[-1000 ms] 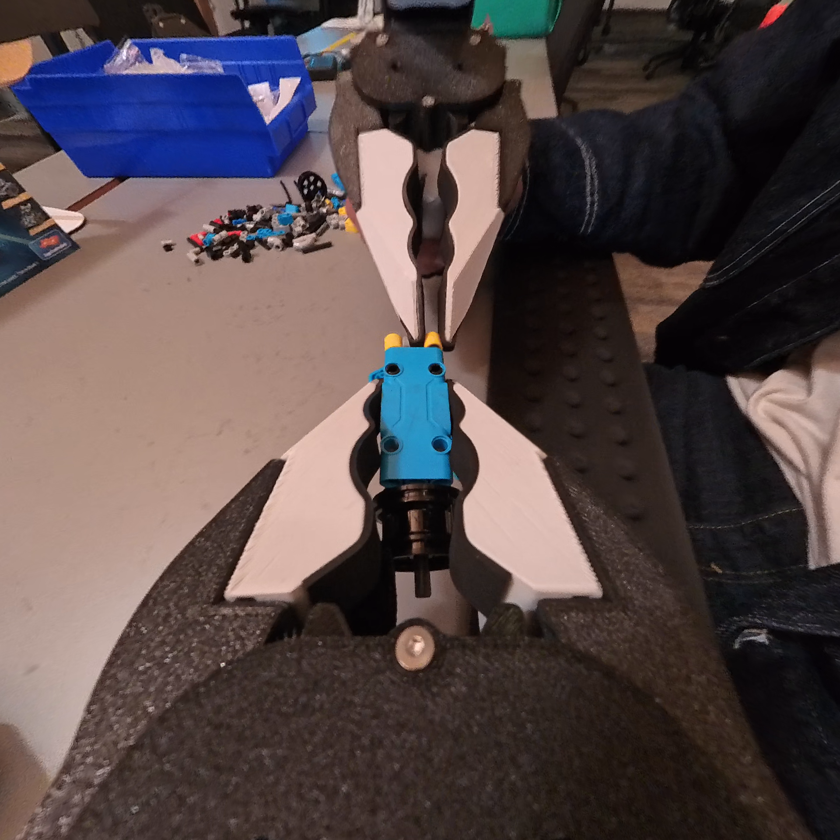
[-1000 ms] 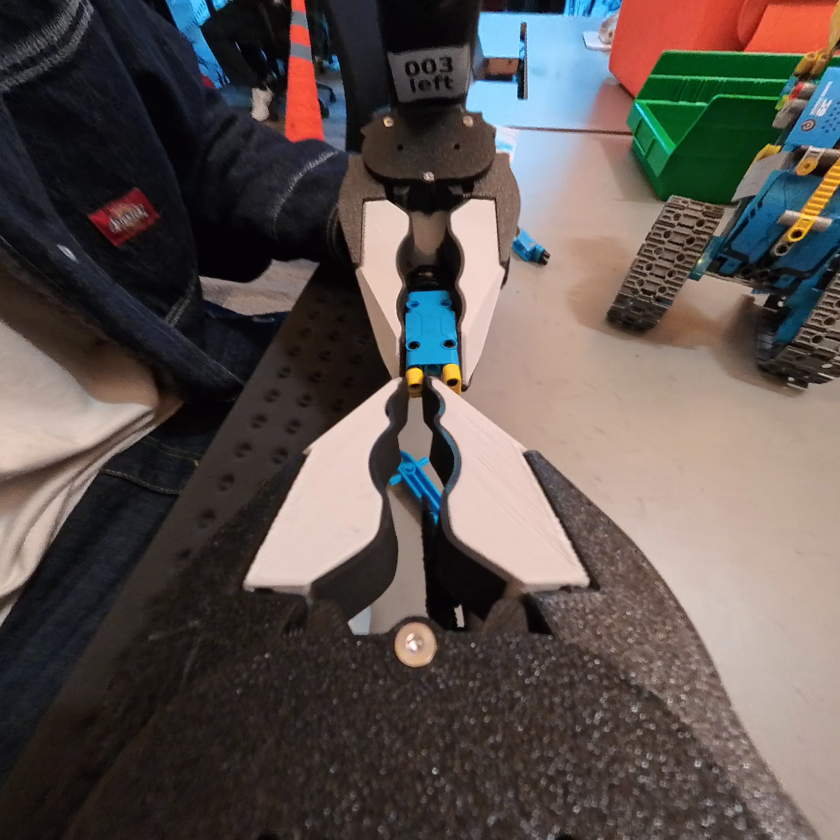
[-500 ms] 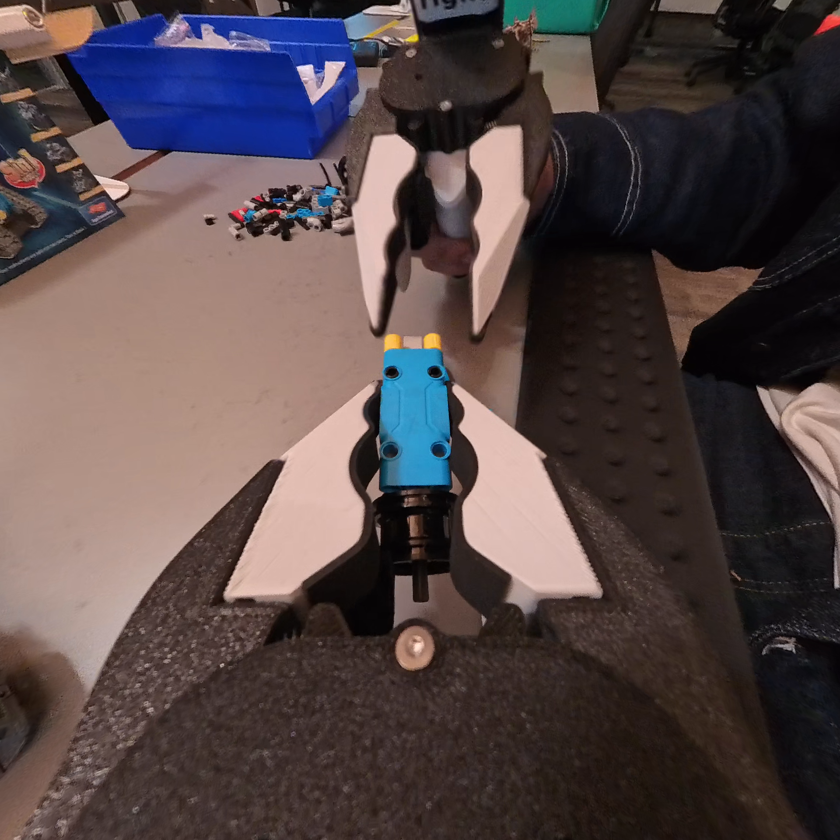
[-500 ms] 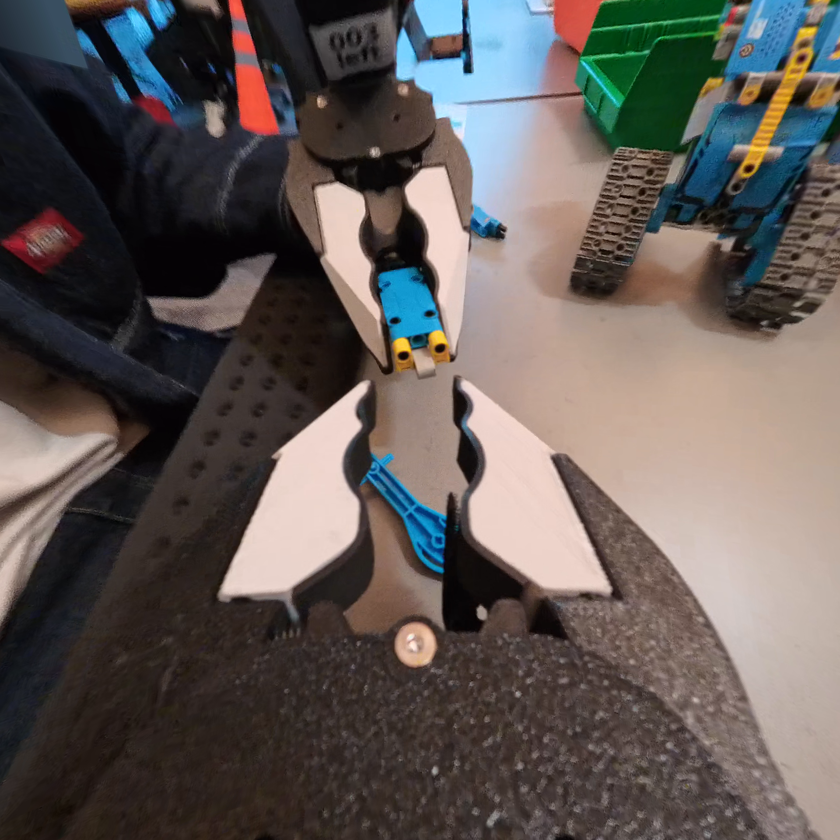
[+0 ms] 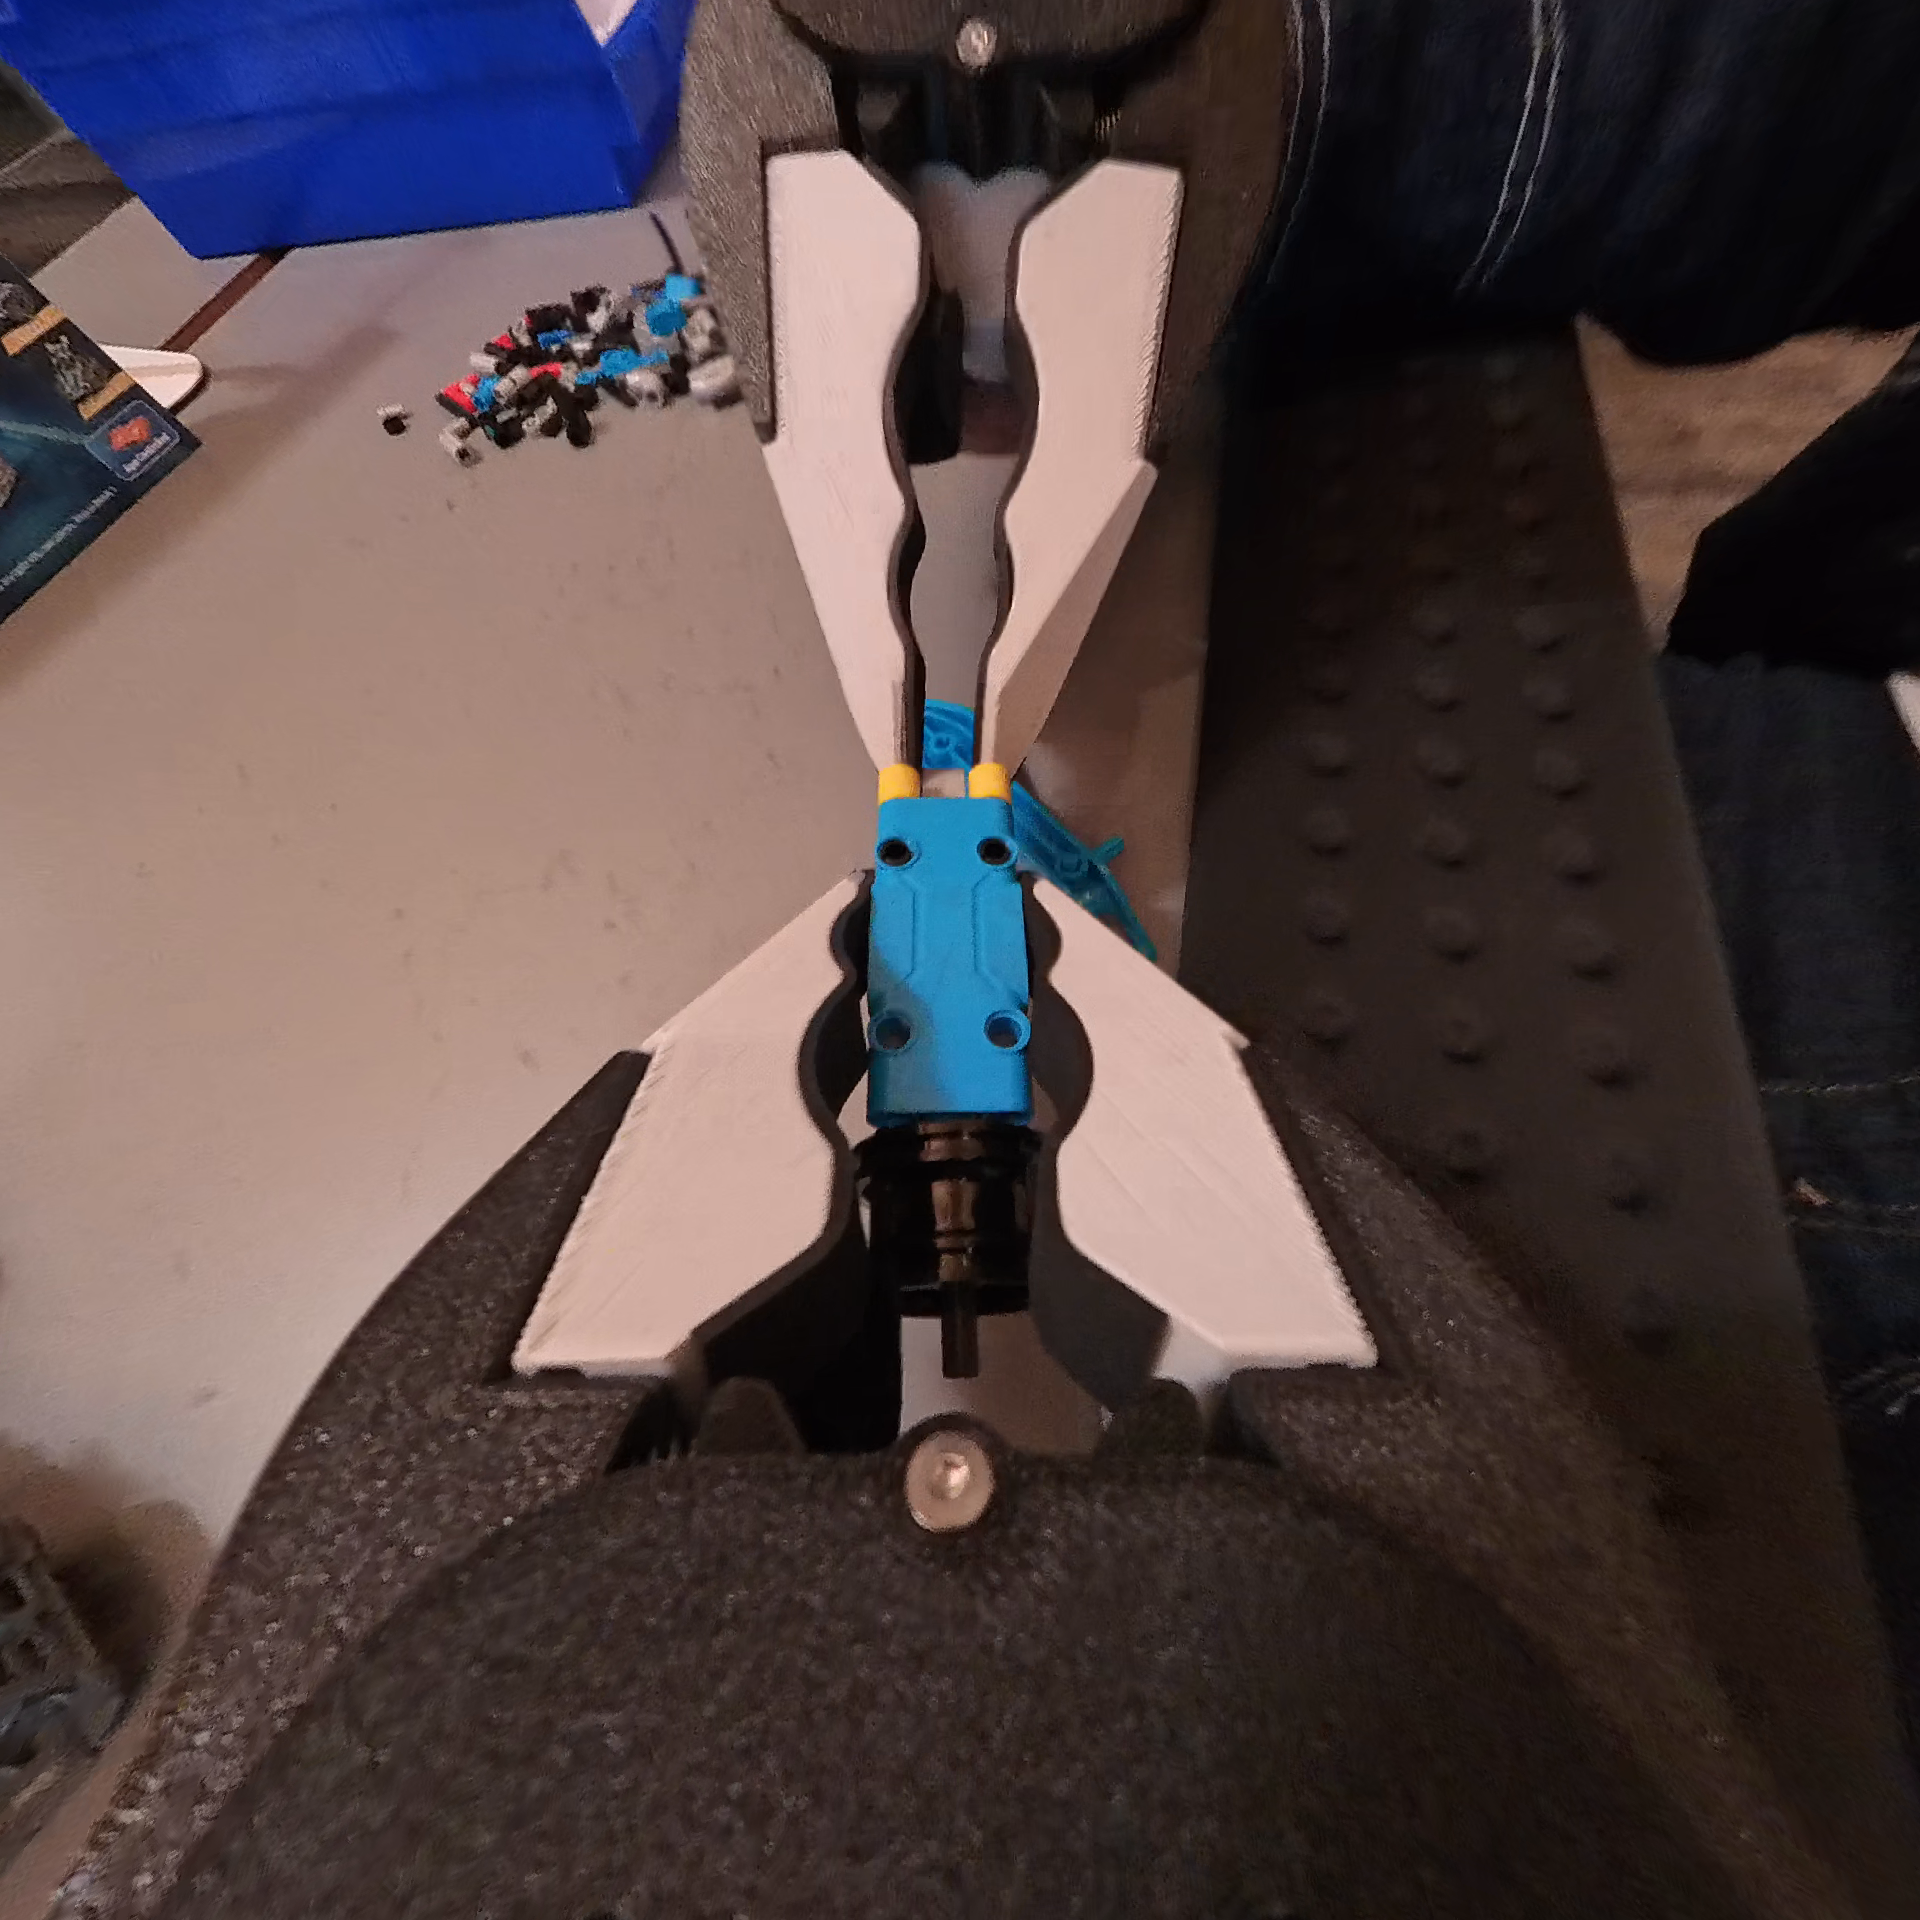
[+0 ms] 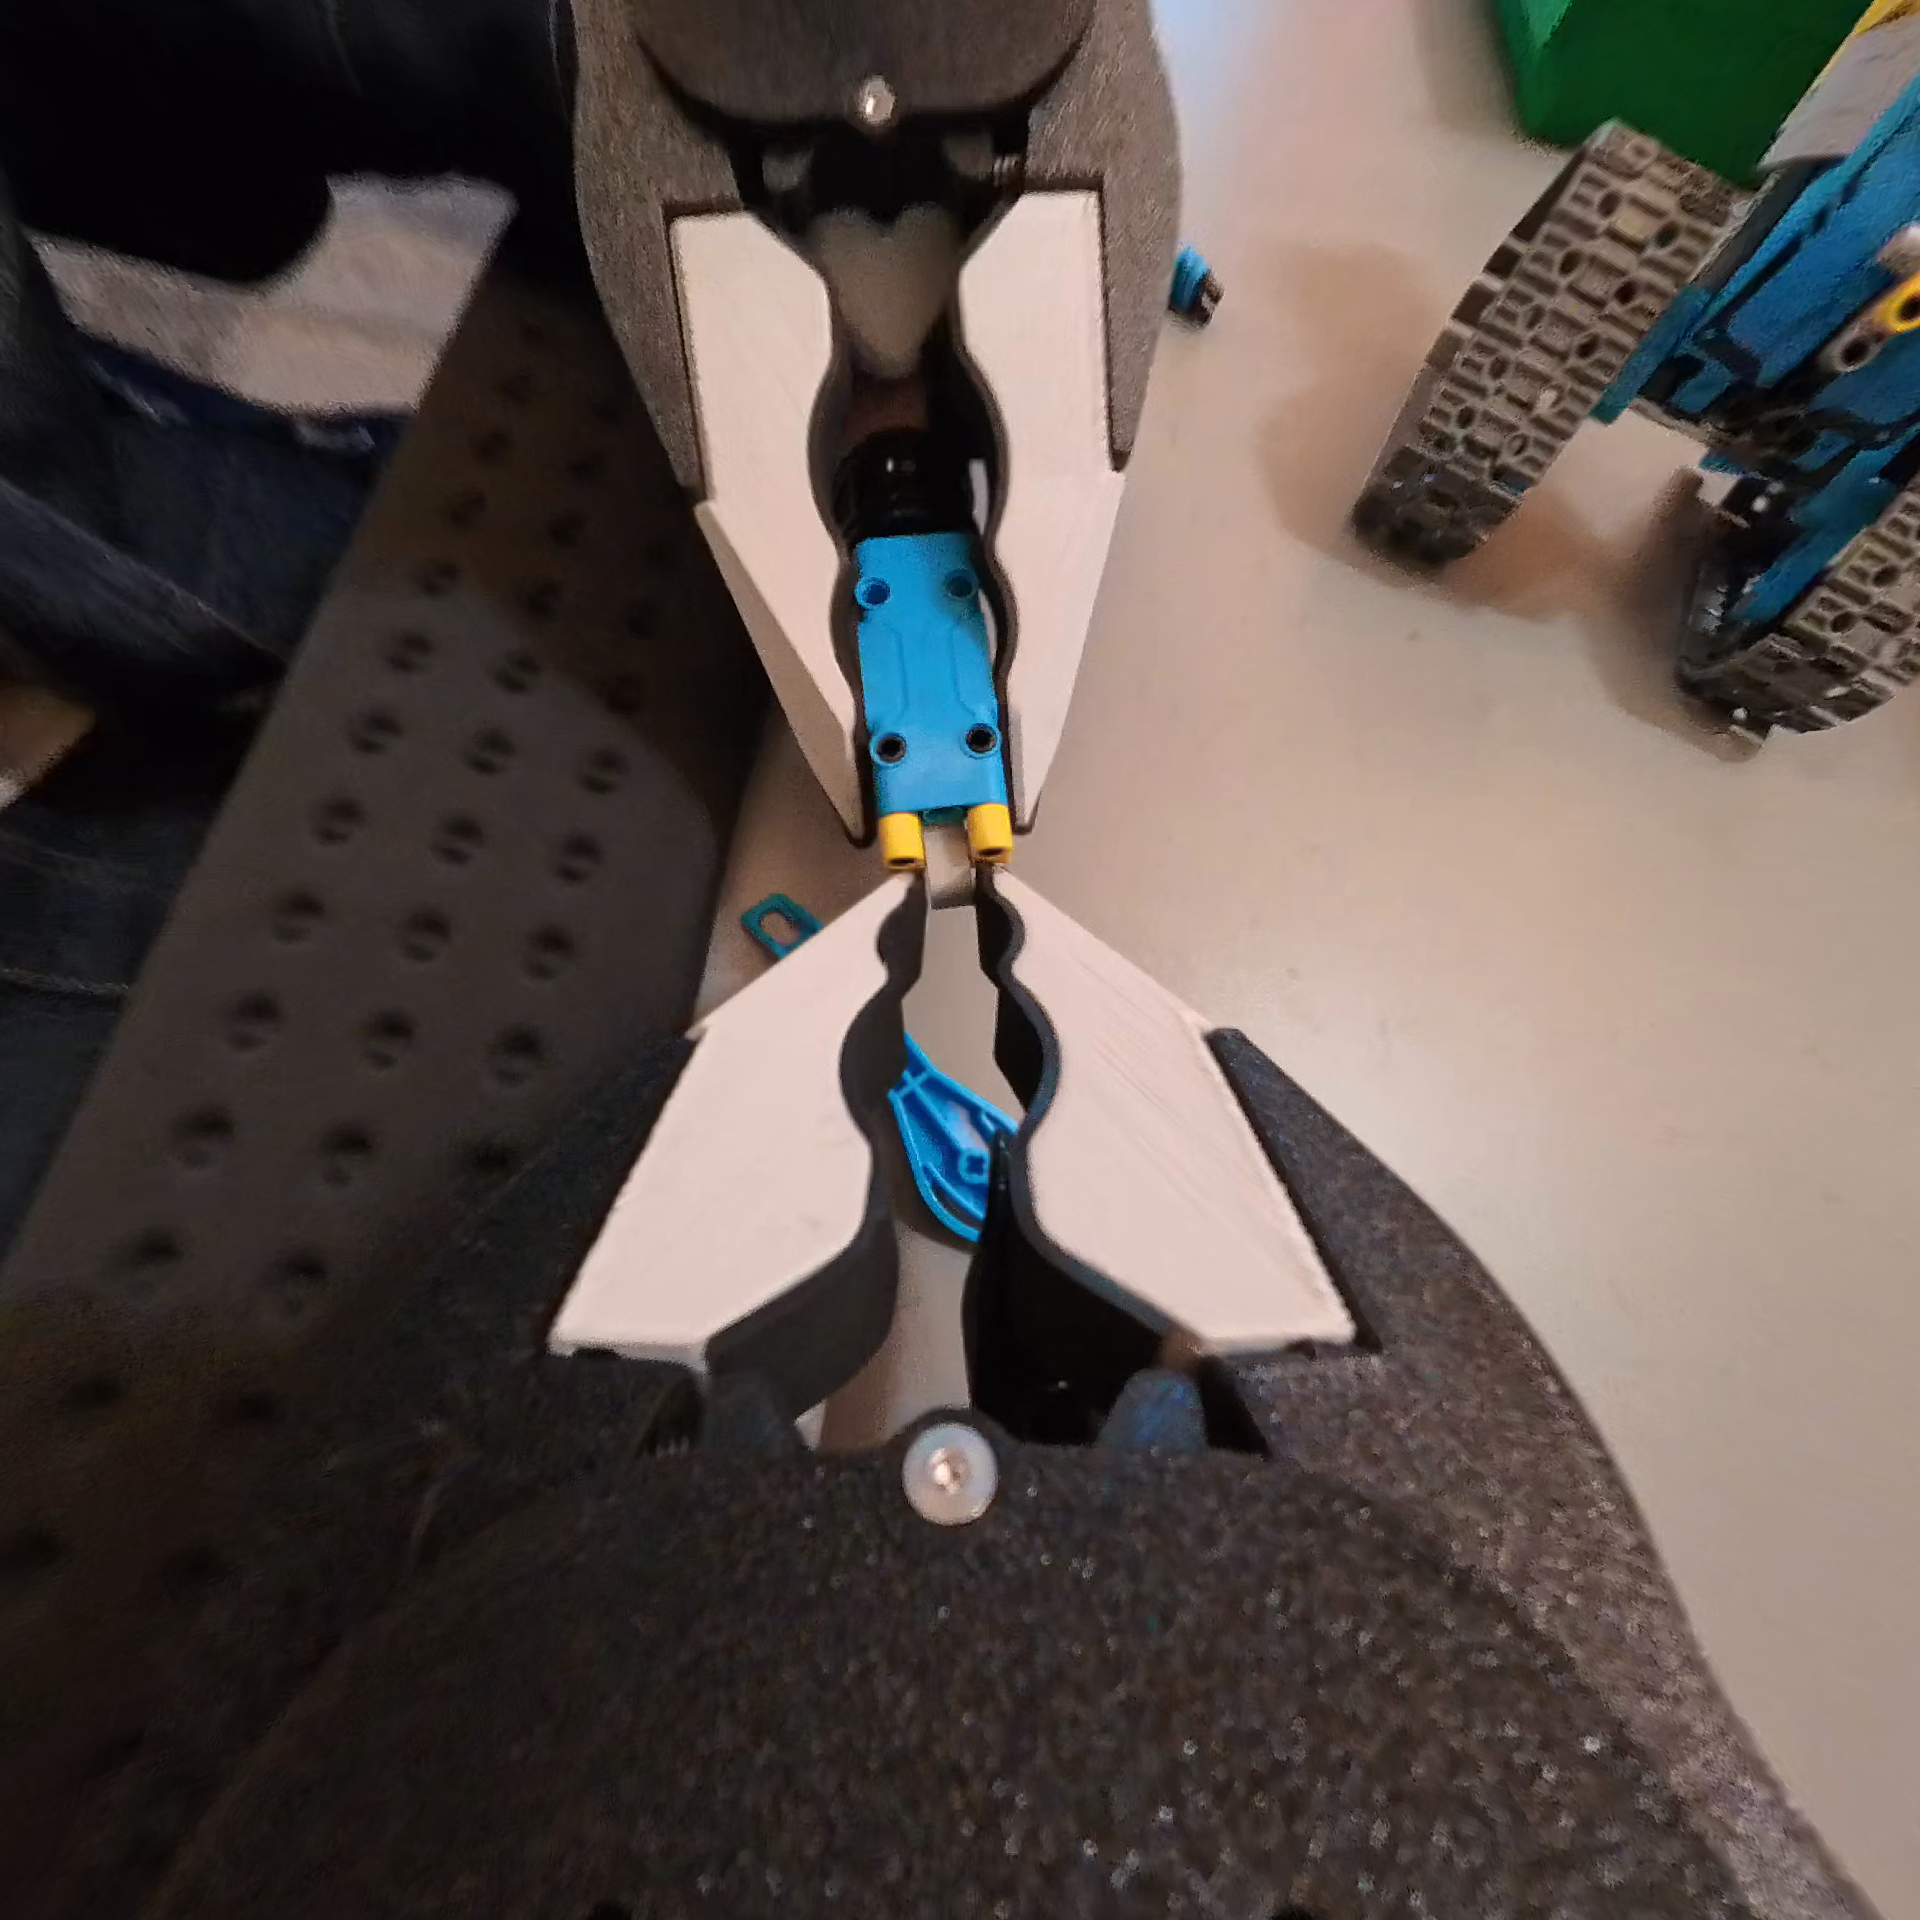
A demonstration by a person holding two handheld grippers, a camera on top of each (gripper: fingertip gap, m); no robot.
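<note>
My left gripper (image 5: 945, 883) is shut on a blue block (image 5: 948, 977) with two yellow pins (image 5: 897, 782) at its front and a black shaft (image 5: 956, 1247) at its back. My right gripper (image 6: 950, 891) faces it tip to tip and is shut on a small grey piece (image 6: 951, 883) that sticks out between the yellow pins. In the right wrist view the left gripper (image 6: 940, 826) holds the blue block (image 6: 930, 675) just beyond my fingertips. In the left wrist view the right gripper (image 5: 948, 758) meets the pins. A blue curved part (image 6: 951, 1143) lies on the table below.
A blue bin (image 5: 343, 114), a pile of small parts (image 5: 592, 364) and a booklet (image 5: 62, 447) lie on the grey table to the left. A tracked model vehicle (image 6: 1714, 468) and green bin (image 6: 1662, 73) stand to the right. A black dimpled strip (image 5: 1455, 831) edges the table. A dark sleeve (image 5: 1558, 156) is close. Both grippers' tips are close together, under 4 cm apart.
The right gripper, open and drawn back half a second ago, has come in to the blue block and closed on the grey piece between the pins. The left gripper keeps its hold.
</note>
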